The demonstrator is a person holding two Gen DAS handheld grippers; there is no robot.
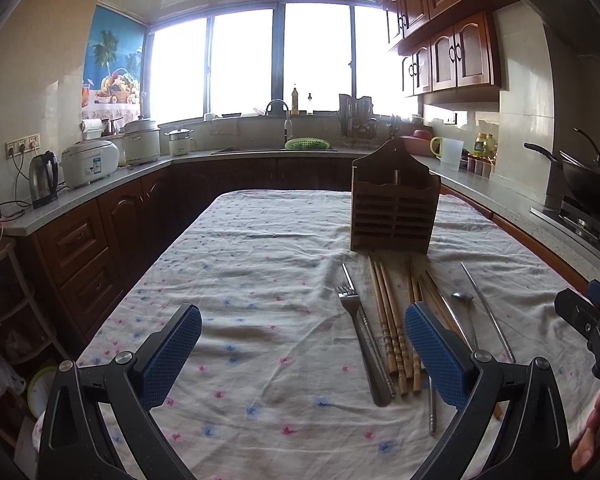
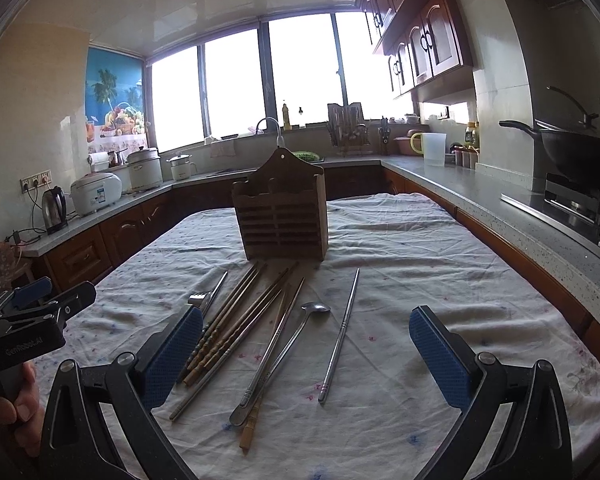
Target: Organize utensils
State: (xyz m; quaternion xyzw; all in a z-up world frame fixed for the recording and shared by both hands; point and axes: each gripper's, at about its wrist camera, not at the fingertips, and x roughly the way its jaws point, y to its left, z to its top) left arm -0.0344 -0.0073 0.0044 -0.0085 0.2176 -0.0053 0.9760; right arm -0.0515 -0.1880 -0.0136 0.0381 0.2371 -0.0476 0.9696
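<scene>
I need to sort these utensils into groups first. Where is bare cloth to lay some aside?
Free: cloth left of the fork, and right of the lone metal chopstick. Crowded: the strip before the wooden holder, where wooden chopsticks and spoon lie.

Two matching rigs: left hand-held gripper (image 1: 303, 354) and right hand-held gripper (image 2: 306, 356), both matte black plastic frames with triangular cutouts. Blue rubbery pads (image 1: 171, 356) with a fine dimpled grid texture. Round silver screws (image 1: 124, 358) at the pivots, four per rig. "GenRobot.AI" in pale lettering on the black body (image 2: 24, 346). Bare skin on the fingers (image 2: 24, 400), light-toned, short nails. No sleeves visible.
</scene>
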